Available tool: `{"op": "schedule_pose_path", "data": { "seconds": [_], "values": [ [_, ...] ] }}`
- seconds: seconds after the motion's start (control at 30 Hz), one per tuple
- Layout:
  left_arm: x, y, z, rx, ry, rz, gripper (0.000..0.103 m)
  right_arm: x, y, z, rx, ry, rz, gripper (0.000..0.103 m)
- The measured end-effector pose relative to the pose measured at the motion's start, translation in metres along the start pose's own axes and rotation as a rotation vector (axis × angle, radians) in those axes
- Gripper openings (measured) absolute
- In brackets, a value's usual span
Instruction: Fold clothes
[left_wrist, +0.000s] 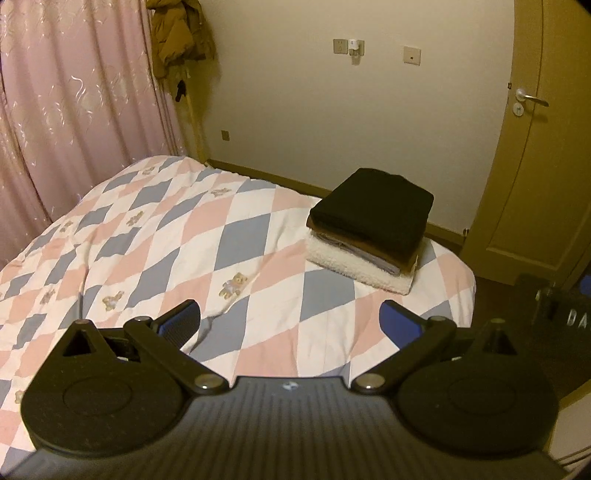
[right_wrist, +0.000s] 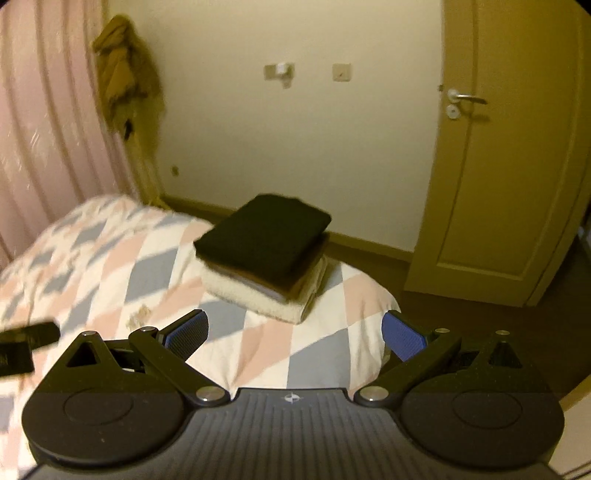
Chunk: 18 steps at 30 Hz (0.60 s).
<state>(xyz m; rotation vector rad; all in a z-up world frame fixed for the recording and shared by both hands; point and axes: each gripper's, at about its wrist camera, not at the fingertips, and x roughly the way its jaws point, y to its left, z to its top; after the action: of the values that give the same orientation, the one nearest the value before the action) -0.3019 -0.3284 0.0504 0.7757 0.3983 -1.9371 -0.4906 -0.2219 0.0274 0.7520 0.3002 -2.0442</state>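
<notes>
Left wrist view: the left claw (left_wrist: 290, 323) hangs over the near part of the bed, its blue pads (left_wrist: 181, 325) spread wide apart with nothing between them. Below lies the quilt (left_wrist: 177, 236), a pattern of pink, grey and white diamonds with small bears. Farther off and to the right, near the bed's far right corner, sits the stack of folded clothes (left_wrist: 369, 229): a black piece on top, a brown one and a pale one under it, a thick white one at the bottom. Beyond stand a pink curtain (left_wrist: 74, 103) on the left, a brown coat (left_wrist: 181, 33) hanging by the wall, and a door (left_wrist: 535, 147) on the right.

Right wrist view, somewhat blurred: the right claw (right_wrist: 295, 334) is likewise spread wide and empty over the quilt (right_wrist: 110, 266). The stack (right_wrist: 264, 254) lies just beyond it, near the bed's right edge. A dark piece of the left claw shows at the left edge. The door (right_wrist: 498, 166) is far right.
</notes>
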Motion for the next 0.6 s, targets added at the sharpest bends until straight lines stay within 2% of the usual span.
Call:
{"op": "schedule_pose_path", "data": {
  "seconds": [0.1, 0.23, 0.6],
  "values": [
    [-0.008, 0.005, -0.002, -0.007, 0.010, -0.010, 0.102, -0.007, 0.000, -0.002, 0.010, 0.008, 0.034, 0.103],
    [-0.014, 0.012, -0.006, -0.028, 0.029, -0.030, 0.102, -0.010, 0.001, -0.006, 0.051, 0.061, 0.069, 0.103],
    [0.003, 0.008, -0.014, -0.026, 0.093, -0.016, 0.102, 0.007, 0.001, -0.007, 0.041, 0.141, 0.013, 0.103]
  ]
}}
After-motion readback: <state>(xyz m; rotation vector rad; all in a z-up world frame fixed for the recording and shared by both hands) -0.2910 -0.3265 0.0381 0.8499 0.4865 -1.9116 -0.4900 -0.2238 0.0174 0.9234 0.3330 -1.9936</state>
